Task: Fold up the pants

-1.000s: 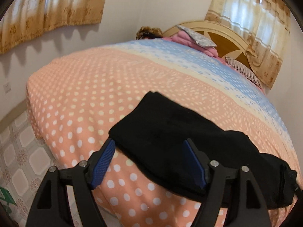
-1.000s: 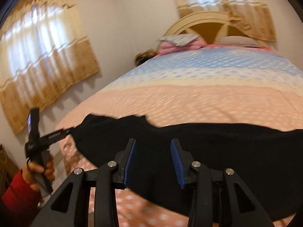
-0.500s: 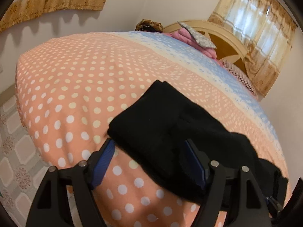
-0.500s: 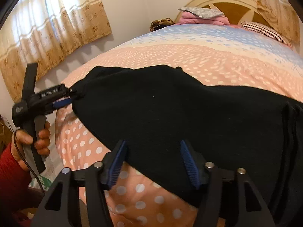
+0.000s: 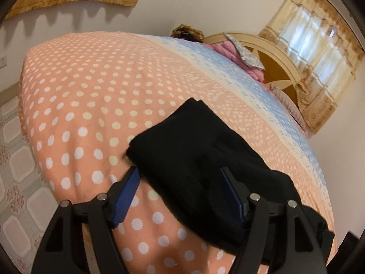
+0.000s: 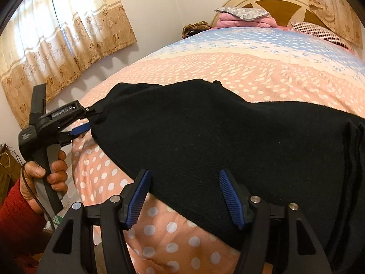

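Black pants [image 6: 228, 141] lie folded lengthwise across the near edge of the bed, also seen in the left wrist view [image 5: 200, 150]. My left gripper [image 5: 180, 185] is open, its blue pads on either side of the pants' left end; the right wrist view shows it [image 6: 84, 123] at that end, one finger above and one below the cloth. My right gripper [image 6: 184, 194] is open, its jaws straddling the near edge of the pants at the middle. Stacked layers of the pants [image 6: 353, 150] show at the right.
The bed [image 5: 91, 96] has a peach polka-dot and blue cover and drops off at the near edge and left side. Pillows and pink bedding [image 6: 244, 18] lie by the headboard [image 6: 280, 2]. Tiled floor [image 5: 13, 159] is at the left. Curtains [image 6: 57, 36] hang on the wall.
Both grippers have moved closer and lower onto the pants. The right gripper's jaws have opened wider. The left gripper stays open around the pants' end.
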`<action>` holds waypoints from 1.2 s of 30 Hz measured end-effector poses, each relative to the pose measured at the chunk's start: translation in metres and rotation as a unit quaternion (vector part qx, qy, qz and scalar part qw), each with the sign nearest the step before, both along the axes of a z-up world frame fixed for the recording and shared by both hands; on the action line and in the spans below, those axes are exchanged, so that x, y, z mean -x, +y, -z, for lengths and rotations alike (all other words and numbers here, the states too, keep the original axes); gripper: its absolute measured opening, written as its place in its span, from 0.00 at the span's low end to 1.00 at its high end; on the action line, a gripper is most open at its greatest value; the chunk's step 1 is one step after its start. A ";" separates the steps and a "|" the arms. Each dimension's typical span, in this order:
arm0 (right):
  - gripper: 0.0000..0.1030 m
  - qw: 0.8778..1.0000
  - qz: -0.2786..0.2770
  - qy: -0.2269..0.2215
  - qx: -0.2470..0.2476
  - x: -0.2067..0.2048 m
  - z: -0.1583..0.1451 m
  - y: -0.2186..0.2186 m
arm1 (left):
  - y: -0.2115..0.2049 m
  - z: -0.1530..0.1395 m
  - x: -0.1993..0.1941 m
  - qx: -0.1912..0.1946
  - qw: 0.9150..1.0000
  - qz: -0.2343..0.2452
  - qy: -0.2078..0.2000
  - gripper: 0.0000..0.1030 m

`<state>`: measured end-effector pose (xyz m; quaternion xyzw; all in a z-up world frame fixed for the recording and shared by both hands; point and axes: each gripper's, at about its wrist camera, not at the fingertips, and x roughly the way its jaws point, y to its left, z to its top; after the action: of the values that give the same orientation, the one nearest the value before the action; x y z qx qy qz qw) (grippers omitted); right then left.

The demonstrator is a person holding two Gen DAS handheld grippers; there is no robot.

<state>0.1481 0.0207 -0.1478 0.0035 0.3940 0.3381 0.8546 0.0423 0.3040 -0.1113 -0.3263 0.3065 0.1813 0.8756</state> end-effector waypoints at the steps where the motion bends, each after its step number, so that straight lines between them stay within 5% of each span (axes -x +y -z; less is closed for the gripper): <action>1: 0.63 1.000 0.000 0.003 -0.004 -0.001 0.000 -0.001 | 0.002 -0.001 0.001 0.017 1.000 -0.004 -0.006 0.71; 3: 0.63 1.000 0.000 0.004 -0.007 0.000 -0.001 0.000 | 0.004 0.000 0.002 0.034 0.999 -0.008 -0.012 0.66; 7: 0.63 1.000 0.001 0.002 -0.004 0.001 -0.001 0.000 | 0.010 0.005 0.005 0.060 0.998 -0.020 -0.009 0.21; 12: 0.63 1.000 0.003 0.009 -0.015 0.000 -0.001 -0.004 | 0.006 0.003 0.005 0.053 0.999 -0.009 -0.010 0.16; 16: 0.63 1.000 -0.002 0.014 -0.017 0.000 -0.005 -0.005 | -0.014 -0.027 0.001 -0.018 0.999 0.017 -0.022 0.15; 21: 0.62 0.992 0.028 0.027 -0.123 -0.003 -0.034 -0.046 | -0.059 -0.076 -0.010 -0.107 0.988 0.085 -0.070 0.15; 28: 0.63 0.980 0.132 -0.017 -0.150 -0.003 -0.066 -0.132 | -0.179 -0.120 -0.031 -0.171 0.940 0.256 -0.150 0.15; 34: 0.63 0.954 0.234 -0.003 -0.187 0.006 -0.059 -0.226 | -0.274 -0.097 -0.035 -0.172 0.892 0.388 -0.154 0.15; 36: 0.63 0.949 0.247 0.008 -0.195 0.008 -0.054 -0.243 | -0.296 -0.077 -0.039 -0.162 0.885 0.416 -0.134 0.15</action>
<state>0.1406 -0.2225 -0.0940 0.2702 0.3143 0.1864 0.8908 0.0812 0.0075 -0.0339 -0.0433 0.2599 -0.1981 0.9441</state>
